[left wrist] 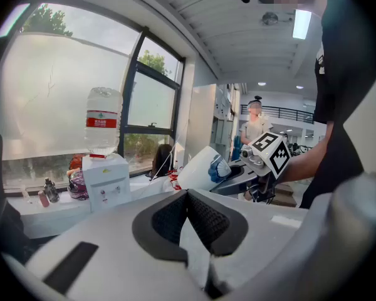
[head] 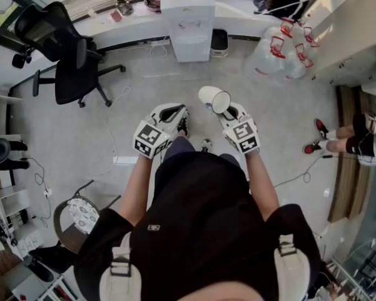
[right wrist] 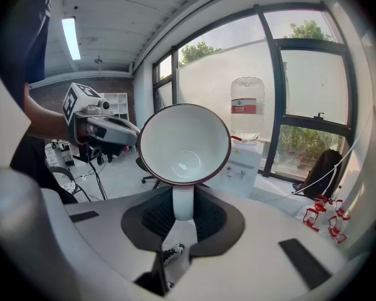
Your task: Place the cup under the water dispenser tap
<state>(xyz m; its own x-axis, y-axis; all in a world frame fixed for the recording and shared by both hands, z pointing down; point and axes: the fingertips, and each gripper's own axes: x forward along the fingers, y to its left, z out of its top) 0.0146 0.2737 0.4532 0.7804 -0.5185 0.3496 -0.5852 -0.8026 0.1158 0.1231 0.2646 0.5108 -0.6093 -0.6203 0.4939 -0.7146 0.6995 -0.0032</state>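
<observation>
My right gripper [head: 226,110] [right wrist: 183,209] is shut on the handle of a white cup [head: 214,99] [right wrist: 184,144], held in the air and tipped so its empty inside faces the right gripper view. The left gripper view shows the same cup [left wrist: 203,168] from the side, with a blue print on it. My left gripper [head: 173,113] [left wrist: 188,196] hovers beside it, pads together with nothing between them. The white water dispenser [head: 188,21] [left wrist: 106,184] [right wrist: 244,162], a bottle on top, stands ahead by the window counter, well apart from both grippers.
A black office chair [head: 62,55] stands at the left. Empty water bottles [head: 282,49] lie right of the dispenser. A seated person's legs [head: 344,144] show at the right edge. A small stool [head: 81,215] and floor cables [head: 113,137] are at the lower left.
</observation>
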